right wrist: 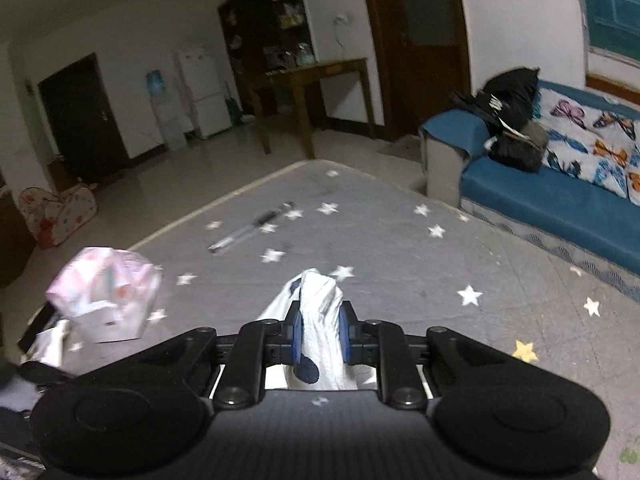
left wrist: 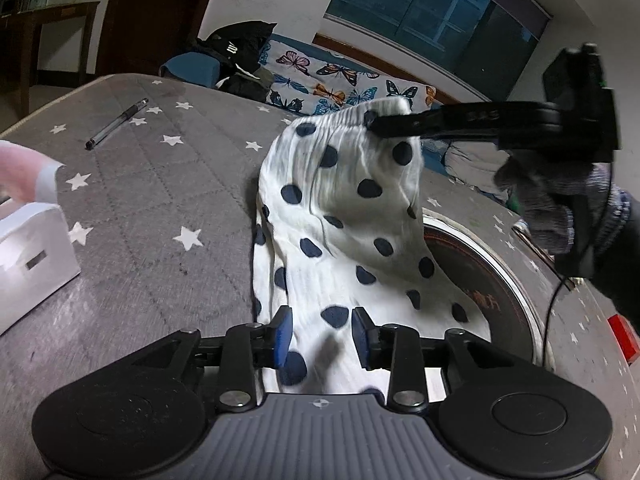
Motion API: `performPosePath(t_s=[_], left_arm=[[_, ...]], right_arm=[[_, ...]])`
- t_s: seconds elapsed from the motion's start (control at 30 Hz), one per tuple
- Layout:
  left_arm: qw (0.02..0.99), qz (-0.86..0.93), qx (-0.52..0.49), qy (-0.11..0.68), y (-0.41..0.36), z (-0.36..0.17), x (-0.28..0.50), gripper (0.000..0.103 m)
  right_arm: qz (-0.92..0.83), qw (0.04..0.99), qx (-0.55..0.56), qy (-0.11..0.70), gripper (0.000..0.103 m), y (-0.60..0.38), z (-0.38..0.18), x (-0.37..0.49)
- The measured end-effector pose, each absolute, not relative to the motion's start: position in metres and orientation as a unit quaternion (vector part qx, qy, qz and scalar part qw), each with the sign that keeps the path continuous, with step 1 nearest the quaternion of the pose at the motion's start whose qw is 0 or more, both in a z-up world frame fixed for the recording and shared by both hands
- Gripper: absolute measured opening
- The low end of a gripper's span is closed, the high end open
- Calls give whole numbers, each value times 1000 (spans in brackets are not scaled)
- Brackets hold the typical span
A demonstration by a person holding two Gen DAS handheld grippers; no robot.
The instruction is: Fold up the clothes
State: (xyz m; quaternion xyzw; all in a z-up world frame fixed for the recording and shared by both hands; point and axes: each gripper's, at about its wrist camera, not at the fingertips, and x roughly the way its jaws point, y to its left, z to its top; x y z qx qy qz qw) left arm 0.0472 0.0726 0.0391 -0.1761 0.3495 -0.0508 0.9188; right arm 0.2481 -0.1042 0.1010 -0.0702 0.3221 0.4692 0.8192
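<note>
A white garment with dark blue polka dots (left wrist: 344,216) lies on the grey star-patterned table cover (left wrist: 160,184). My right gripper (left wrist: 370,120) is shut on its far upper edge and holds that edge lifted above the table; in the right wrist view the cloth (right wrist: 320,320) is pinched between its blue pads (right wrist: 297,332). My left gripper (left wrist: 322,334) is open just above the garment's near end, its blue pads (left wrist: 283,336) on either side of a strip of cloth without closing on it.
A pen (left wrist: 116,124) lies on the far left of the table. A white box (left wrist: 32,260) stands at the left edge. A round dark tray (left wrist: 480,280) lies under the garment's right side. A blue sofa with a butterfly cover (right wrist: 560,200) stands beyond the table.
</note>
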Motion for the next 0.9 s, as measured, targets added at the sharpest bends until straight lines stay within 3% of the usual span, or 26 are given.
performPosePath(t_s=[0.27, 0.9], left_arm=[[917, -45, -182, 353, 66, 43, 7, 44], [922, -19, -199, 332, 66, 48, -72, 45]], right_arm=[[505, 807, -69, 297, 17, -124, 134, 180], [629, 711, -74, 306, 16, -185, 143, 31]])
